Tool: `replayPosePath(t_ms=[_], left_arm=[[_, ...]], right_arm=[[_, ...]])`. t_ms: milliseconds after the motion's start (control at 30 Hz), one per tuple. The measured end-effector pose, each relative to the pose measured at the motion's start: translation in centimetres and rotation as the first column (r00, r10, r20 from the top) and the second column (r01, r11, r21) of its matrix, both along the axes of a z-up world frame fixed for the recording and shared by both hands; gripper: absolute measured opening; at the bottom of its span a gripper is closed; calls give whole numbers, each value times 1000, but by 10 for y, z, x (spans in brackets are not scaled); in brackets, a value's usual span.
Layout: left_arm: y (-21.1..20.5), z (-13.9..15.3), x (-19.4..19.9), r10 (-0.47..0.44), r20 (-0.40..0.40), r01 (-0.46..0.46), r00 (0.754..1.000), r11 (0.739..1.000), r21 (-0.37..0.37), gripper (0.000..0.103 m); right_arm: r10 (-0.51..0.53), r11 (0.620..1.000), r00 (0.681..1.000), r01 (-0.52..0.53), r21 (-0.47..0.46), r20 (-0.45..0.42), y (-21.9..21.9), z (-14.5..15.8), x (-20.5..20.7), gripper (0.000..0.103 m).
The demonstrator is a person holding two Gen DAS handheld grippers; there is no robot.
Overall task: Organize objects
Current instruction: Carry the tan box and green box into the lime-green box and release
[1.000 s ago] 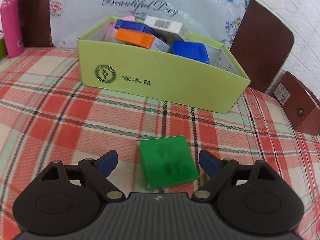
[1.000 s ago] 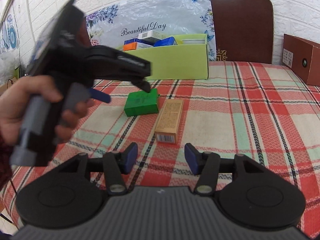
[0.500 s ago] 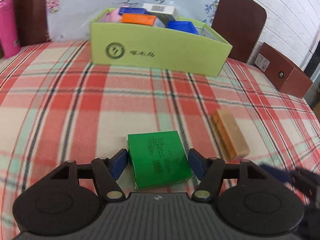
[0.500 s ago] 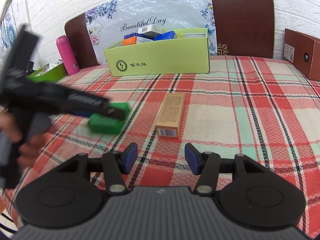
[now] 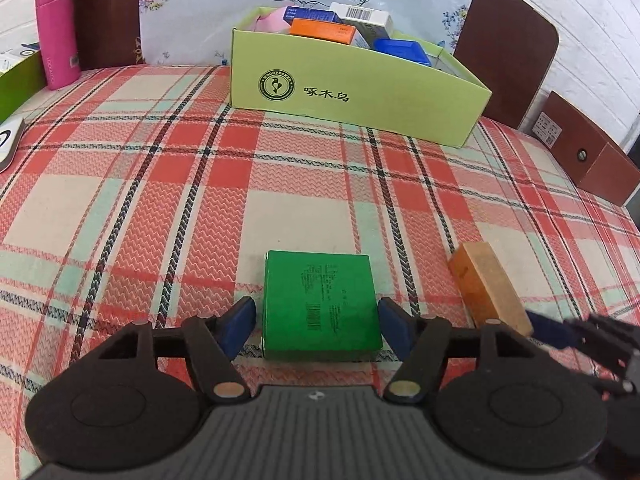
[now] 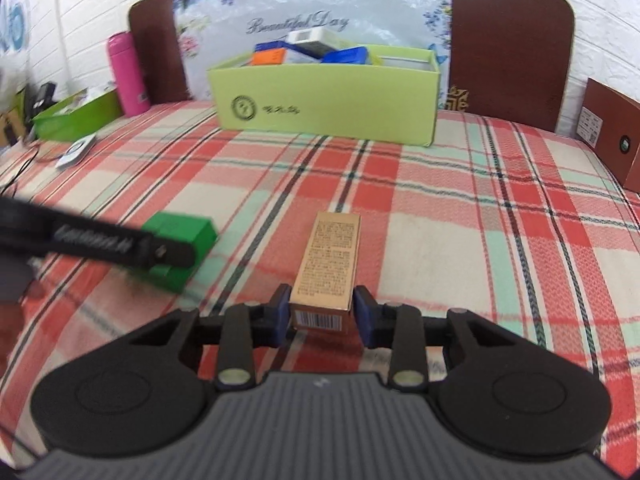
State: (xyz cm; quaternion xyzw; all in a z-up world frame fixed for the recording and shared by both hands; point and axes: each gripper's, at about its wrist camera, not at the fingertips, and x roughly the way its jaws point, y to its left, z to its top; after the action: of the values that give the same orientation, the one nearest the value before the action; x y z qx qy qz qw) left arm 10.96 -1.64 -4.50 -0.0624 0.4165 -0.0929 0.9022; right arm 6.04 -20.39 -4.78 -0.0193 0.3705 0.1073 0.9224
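Note:
A green box (image 5: 320, 300) lies flat on the plaid tablecloth, and my left gripper (image 5: 312, 320) is shut on it, a blue pad against each side. In the right wrist view the same green box (image 6: 180, 236) sits left of centre, partly behind the left gripper's black arm. A narrow tan box (image 6: 332, 256) lies lengthwise between the pads of my right gripper (image 6: 322, 316), whose jaws are closing and touch its near end on both sides. The tan box (image 5: 488, 288) also shows at the right of the left wrist view. A light-green carton (image 5: 360, 92) holding several small boxes stands at the back.
A pink bottle (image 5: 56, 32) and a green tray (image 6: 76, 116) stand at the far left, with a small white device (image 6: 76, 152) and a cable nearby. A brown box (image 5: 584, 152) sits at the right edge. Dark chair backs and a floral sheet stand behind the carton.
My left gripper closed onto the green box and drew it back from the carton. My right gripper moved forward over the tan box and narrowed its jaws onto the near end.

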Motion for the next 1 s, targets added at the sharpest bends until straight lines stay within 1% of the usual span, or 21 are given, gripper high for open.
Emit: replayPosePath(t_ms=[67,133,233,600,667,700,767,833,933,1000], left_arm=[[-3,0,-1,2,2,-2,1000,1000,16,70],[-6,0,-2,-4,5,4,1000,999,39,70],[-7,-1,-3,-13,7,12,1000,998,56,70],[-7,-1,-2,-28,9,27,1000,998,57,70],[-6,-1,-3,-36,13,36,999,998,49,66],[-6,-1,-3,-39,16,38,999,998,48,65],[-5,-1,-3,-39,18,39,999,998,42,65],[-3,2,-3,-37,21,36,999,999,21,65],[-1,12,-2,-40,41,41,998,999,-28,65],[-2,22,-1,-54,70,57,996,998,-40,65]], right_arm=[[0,1000,1000,0,0,5,4,2,-3,36],[-4,1000,1000,4,-9,17,7,4,-3,47],[2,1000,1000,-1,-23,31,11,6,-2,48],[-21,1000,1000,21,-19,16,7,0,10,48],[-20,1000,1000,20,-13,13,7,-2,11,42],[-17,1000,1000,17,-5,9,8,-3,12,37],[-14,1000,1000,14,-3,12,9,-3,10,35],[-8,1000,1000,8,3,13,9,-2,9,30],[-1,1000,1000,1,31,20,8,4,9,30],[6,999,999,-8,35,44,8,11,10,30]])
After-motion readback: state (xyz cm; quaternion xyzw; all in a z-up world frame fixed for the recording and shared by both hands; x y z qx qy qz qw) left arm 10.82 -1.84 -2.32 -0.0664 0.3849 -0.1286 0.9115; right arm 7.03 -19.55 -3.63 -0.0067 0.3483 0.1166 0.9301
